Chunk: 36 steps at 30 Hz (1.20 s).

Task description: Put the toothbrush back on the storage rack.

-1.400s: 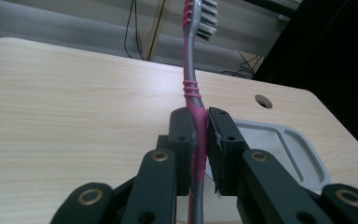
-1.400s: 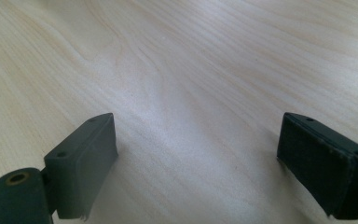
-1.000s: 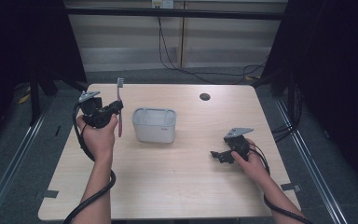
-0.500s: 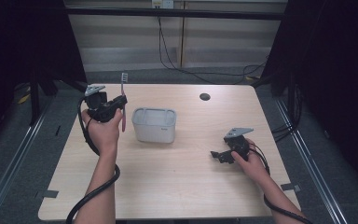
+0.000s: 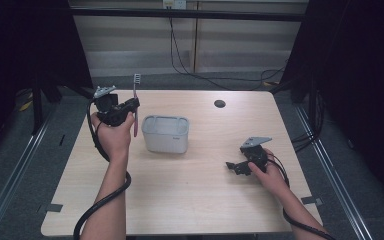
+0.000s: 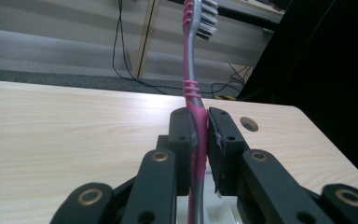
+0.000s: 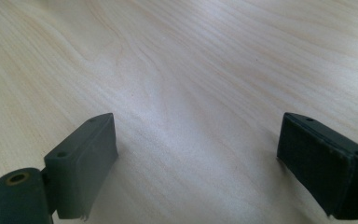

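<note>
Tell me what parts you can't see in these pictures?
- Inside of the grey box: the high view looks at it from too low an angle, so its near wall hides whatever is in it.
- Lower end of the toothbrush: in the left gripper view it is hidden behind the fingers.
- Small dark round spot on the table: too small to tell.

Left gripper [image 6: 199,140] clamped on the handle of a pink-and-grey toothbrush [image 6: 192,93], which stands upright with its bristle head at the top edge facing right, above the pale wood tabletop [image 6: 65,121]; dark round hole [image 6: 248,123] near the far right corner.
</note>
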Motion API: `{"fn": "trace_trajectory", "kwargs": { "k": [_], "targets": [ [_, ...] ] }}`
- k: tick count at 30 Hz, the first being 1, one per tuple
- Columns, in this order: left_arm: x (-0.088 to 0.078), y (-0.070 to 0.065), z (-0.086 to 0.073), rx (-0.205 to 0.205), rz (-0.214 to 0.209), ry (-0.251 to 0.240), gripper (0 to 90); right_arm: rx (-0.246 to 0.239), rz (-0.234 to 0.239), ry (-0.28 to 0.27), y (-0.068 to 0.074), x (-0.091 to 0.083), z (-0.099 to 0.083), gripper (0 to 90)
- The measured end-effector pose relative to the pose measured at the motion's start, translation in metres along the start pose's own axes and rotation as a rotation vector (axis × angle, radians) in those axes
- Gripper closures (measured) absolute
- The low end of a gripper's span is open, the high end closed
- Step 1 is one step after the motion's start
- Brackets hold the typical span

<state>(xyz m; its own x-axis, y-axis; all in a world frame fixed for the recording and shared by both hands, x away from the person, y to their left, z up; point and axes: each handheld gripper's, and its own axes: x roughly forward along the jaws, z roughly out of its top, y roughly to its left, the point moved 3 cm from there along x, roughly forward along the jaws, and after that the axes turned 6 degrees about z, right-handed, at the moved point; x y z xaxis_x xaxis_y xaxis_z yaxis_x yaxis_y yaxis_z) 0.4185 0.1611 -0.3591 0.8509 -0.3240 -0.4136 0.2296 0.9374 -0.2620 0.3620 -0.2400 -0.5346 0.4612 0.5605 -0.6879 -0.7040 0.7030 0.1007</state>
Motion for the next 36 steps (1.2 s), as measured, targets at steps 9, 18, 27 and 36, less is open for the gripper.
{"fn": "trace_trajectory", "kwargs": {
  "k": [9, 18, 27, 36],
  "targets": [
    [0.007, -0.008, 0.006, 0.0, -0.018, -0.008, 80.5, 0.0, 0.001, 0.0, 0.0, 0.0, 0.0, 11.2],
    [0.015, -0.013, 0.009, 0.005, -0.024, -0.014, 80.5, 0.003, 0.0, -0.002, 0.0, 0.0, 0.0, 11.2],
    [0.026, -0.016, 0.008, 0.017, -0.027, -0.007, 80.5, -0.001, 0.001, -0.001, 0.0, 0.0, 0.0, 11.2],
    [0.036, -0.02, 0.006, 0.026, -0.024, -0.01, 80.5, 0.002, 0.002, 0.001, 0.0, 0.0, 0.0, 11.2]
  ]
}}
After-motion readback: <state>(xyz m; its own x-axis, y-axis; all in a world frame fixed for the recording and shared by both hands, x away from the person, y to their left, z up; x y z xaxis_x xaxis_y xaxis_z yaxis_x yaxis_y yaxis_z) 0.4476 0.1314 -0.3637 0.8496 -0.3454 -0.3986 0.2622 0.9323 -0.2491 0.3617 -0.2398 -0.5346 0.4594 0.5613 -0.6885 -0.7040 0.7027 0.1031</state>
